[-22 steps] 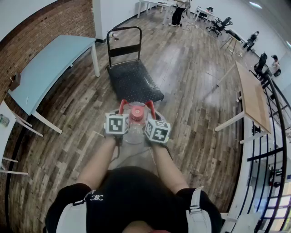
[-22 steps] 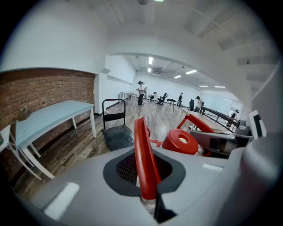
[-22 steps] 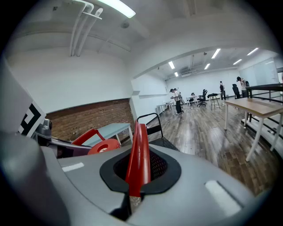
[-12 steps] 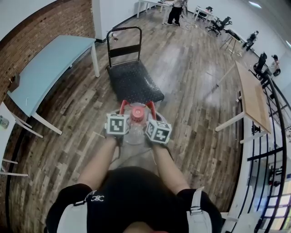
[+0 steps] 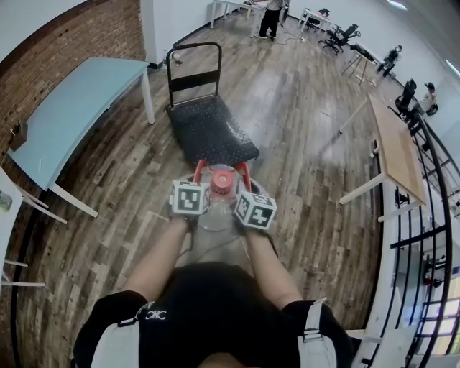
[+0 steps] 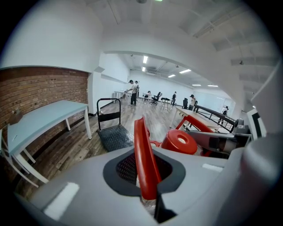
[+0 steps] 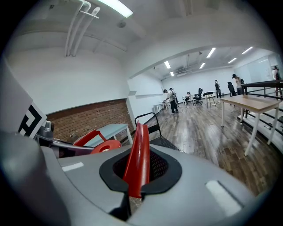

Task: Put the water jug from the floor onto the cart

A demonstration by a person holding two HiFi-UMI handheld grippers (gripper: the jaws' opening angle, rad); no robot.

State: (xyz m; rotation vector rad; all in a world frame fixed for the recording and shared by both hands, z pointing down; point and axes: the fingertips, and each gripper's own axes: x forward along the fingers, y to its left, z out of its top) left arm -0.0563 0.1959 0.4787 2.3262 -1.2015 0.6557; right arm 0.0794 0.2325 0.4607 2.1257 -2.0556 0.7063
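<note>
My left gripper clenches one curved red handle of the clear round jug; right gripper clenches the other; studded black cart ahead.

We see a brick wall, wood-plank floor, pale blue table, wooden table, black railing, ceiling strip lights

Your water jug stands upright, clear-bodied, red cap on top, just short of the cart; the cart is a black flatbed, push handle upright at its far end.
</note>
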